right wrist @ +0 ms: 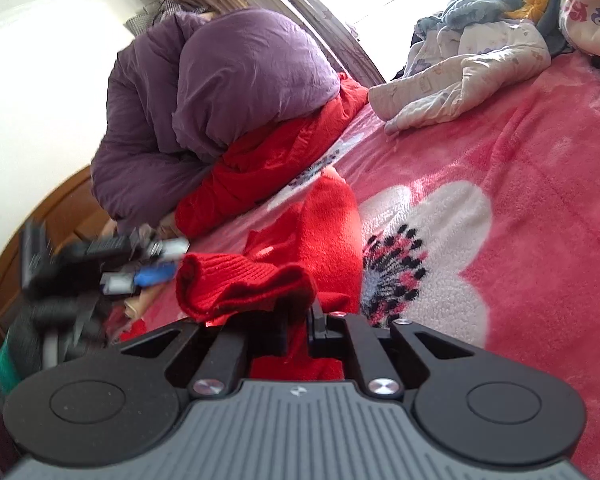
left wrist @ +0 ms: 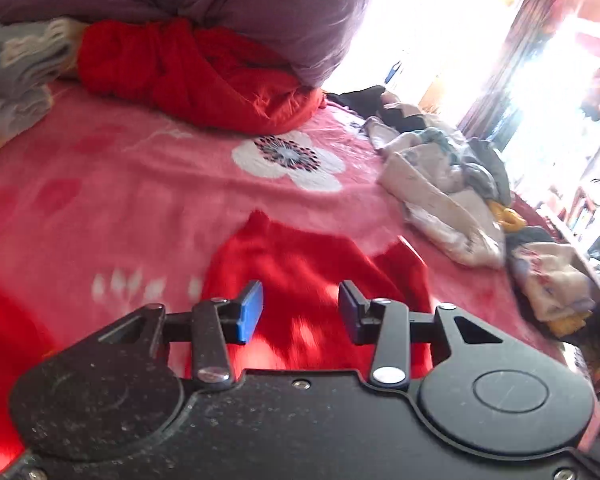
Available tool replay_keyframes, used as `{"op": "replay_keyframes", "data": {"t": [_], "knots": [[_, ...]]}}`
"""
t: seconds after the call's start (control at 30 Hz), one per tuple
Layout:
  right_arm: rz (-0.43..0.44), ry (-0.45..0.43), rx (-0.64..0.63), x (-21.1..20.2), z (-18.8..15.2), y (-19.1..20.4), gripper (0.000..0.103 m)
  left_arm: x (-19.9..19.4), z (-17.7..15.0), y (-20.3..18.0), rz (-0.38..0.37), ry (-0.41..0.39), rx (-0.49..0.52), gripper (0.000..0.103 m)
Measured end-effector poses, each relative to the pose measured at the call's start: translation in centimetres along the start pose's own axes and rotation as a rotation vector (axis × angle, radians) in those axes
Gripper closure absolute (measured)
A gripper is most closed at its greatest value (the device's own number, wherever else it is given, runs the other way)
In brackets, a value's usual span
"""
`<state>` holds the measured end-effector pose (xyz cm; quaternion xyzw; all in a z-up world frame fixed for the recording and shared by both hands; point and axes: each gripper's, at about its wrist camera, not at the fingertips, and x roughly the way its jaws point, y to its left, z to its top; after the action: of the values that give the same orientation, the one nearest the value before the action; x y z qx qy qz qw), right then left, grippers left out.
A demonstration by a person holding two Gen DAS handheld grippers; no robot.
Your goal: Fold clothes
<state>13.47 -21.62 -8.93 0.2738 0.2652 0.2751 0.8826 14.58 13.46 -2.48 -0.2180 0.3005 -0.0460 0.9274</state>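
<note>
The right hand-held gripper pinched the red sweater's ribbed edge, mid-fold on the bed; the left hand-held gripper hovered wide above it. Next, seemingly, carrying that edge toward twelve o'clock.

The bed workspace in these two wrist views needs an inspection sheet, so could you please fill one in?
Surface: pink floral blanket covers the bed.
Job's things: red sweater lies on the blanket, its ribbed edge bunched at the right hand-held gripper.
Clutter: unfolded clothes pile; purple quilt over red bedding.
Grippers: left hand-held gripper open above the sweater; right shut on the sweater.
Cables: nothing seen.
Surroundings: bright window, wooden headboard.
</note>
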Motion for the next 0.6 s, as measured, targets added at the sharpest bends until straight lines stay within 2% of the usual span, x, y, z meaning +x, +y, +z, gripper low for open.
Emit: {"op": "replay_keyframes", "data": {"t": [0.17, 0.23, 0.3, 0.37, 0.4, 0.43, 0.53, 0.57, 0.6], "knots": [[0.005, -0.068, 0.075, -2.4, 0.7, -0.8, 0.093, -5.2, -5.0, -0.2, -0.05, -0.034, -0.057, 0.061], [-0.022, -0.09, 0.048, -2.8, 1.0, -0.6, 0.093, -5.8, -5.9, 0.0, -0.078, -0.024, -0.089, 0.061], [-0.096, -0.099, -0.1, -2.6, 1.1, 1.0, 0.086, -5.9, -6.0, 0.1, -0.093, -0.025, -0.098, 0.06], [-0.171, -0.091, -0.276, -2.1, 0.8, 3.0, 0.061, -5.9, -6.2, 0.0, -0.121, -0.046, -0.102, 0.06], [-0.198, -0.087, -0.309, -1.9, 0.5, 3.3, 0.036, -5.9, -6.3, 0.1, -0.137, -0.05, -0.11, 0.06], [-0.225, -0.083, -0.337, -1.7, 0.2, 3.5, 0.027, -5.8, -6.3, 0.0, -0.146, -0.055, -0.118, 0.06], [-0.213, -0.037, -0.21, -1.5, -0.1, 1.3, 0.029, -5.5, -6.8, 0.2, -0.191, -0.049, -0.121, 0.059], [-0.212, -0.041, -0.189, -1.5, -0.2, 0.7, 0.032, -5.2, -6.9, 0.1, -0.193, -0.047, -0.119, 0.059], [-0.214, -0.042, -0.185, -1.5, -0.2, 0.4, 0.038, -4.9, -6.9, 0.0, -0.202, -0.039, -0.118, 0.059]]}}
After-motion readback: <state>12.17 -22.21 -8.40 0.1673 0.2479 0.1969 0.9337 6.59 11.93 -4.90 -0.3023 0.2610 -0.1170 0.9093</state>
